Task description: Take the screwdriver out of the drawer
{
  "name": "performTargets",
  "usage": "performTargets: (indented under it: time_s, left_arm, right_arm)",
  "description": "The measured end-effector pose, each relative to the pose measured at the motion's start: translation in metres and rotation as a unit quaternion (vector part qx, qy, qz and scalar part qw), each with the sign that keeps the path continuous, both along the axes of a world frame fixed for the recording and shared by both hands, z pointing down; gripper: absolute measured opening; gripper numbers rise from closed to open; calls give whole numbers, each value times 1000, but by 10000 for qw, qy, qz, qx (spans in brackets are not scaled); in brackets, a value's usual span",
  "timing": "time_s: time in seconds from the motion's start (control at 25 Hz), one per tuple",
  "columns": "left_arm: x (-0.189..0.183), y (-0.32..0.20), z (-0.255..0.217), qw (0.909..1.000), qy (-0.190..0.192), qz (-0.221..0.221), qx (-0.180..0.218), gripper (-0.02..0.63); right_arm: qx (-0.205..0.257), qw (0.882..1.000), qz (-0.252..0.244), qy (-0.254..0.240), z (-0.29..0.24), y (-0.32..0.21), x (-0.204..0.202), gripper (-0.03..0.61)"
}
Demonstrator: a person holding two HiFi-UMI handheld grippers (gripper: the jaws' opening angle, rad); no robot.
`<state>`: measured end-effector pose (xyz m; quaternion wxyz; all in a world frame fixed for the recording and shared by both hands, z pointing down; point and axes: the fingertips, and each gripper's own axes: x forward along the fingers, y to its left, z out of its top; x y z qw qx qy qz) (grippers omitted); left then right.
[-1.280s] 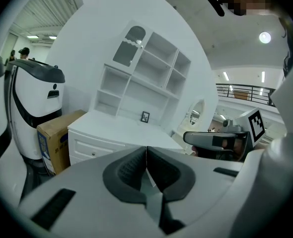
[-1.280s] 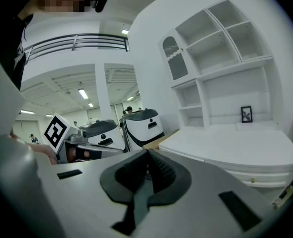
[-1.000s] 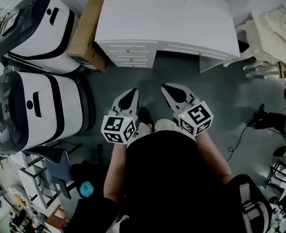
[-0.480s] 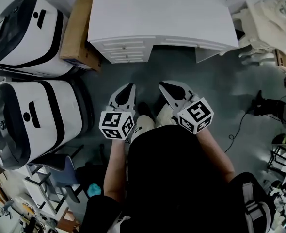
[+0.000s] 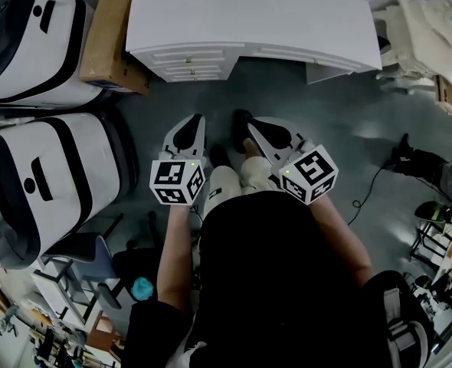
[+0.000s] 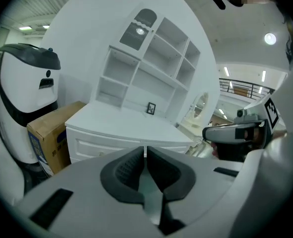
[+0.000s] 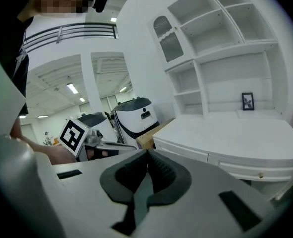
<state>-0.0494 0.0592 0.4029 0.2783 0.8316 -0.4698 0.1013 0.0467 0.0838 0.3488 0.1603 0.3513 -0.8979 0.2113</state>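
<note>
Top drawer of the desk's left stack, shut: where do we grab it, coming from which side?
Probably the small knob at the middle of the drawer front: the front looks flat and flush, no lip to hook. Come straight at the front, about level, jaws either side of the knob, then pull back. The left gripper is nearer but shut; open it first.

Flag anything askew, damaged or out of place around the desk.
Nothing stands out. The white desk is intact, its drawers all shut, and the cardboard box sits beside it. The left gripper and right gripper are shut, empty.
</note>
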Motion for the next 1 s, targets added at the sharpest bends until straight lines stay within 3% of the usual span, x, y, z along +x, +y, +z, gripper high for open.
performTargets:
  time_s: [0.4, 1.0]
  left_arm:
    - [12, -46, 44, 9991, -310, -11, -277, 25]
    - [9, -123, 108, 9957, -286, -543, -692, 25]
  right_arm:
    - [-303, 9993, -201, -53, 26, -47, 1, 18]
    - [-516, 9957, -764, 37, 46, -118, 5, 18]
